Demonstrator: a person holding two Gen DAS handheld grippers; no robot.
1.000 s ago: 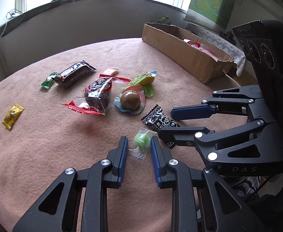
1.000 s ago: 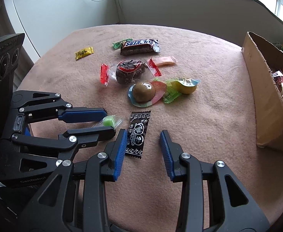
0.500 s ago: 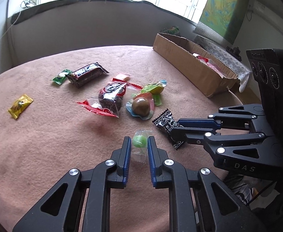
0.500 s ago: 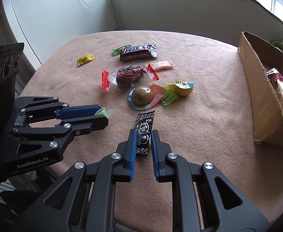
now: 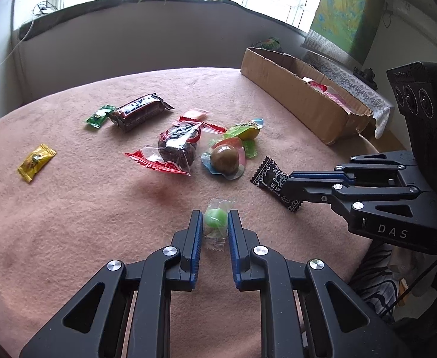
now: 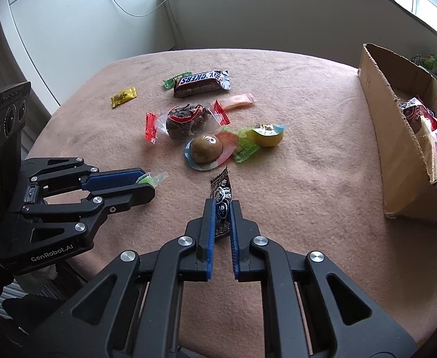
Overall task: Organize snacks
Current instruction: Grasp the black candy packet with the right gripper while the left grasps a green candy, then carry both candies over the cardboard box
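Snacks, nine wrapped pieces, show in the left wrist view on the pink cloth-covered surface [image 5: 69, 223]: the left gripper [image 5: 215, 223] has its fingers clamped on one clear-wrapped green candy [image 5: 215, 218], beside a long brown cardboard box [image 5: 302, 101]. In the right wrist view the right gripper [image 6: 222, 213] has its fingers clamped on one black printed sachet [image 6: 222, 197]; seven more snacks lie beyond, among them one brown Snickers bar [image 6: 201, 83].

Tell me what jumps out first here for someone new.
Both grippers are shut on snacks at the near edge of the table: the left gripper on a green candy, the right gripper on a black packet. Beyond them lies a loose cluster of wrapped snacks, with the Snickers bar farthest. A cardboard box sits at the right, already holding packets.
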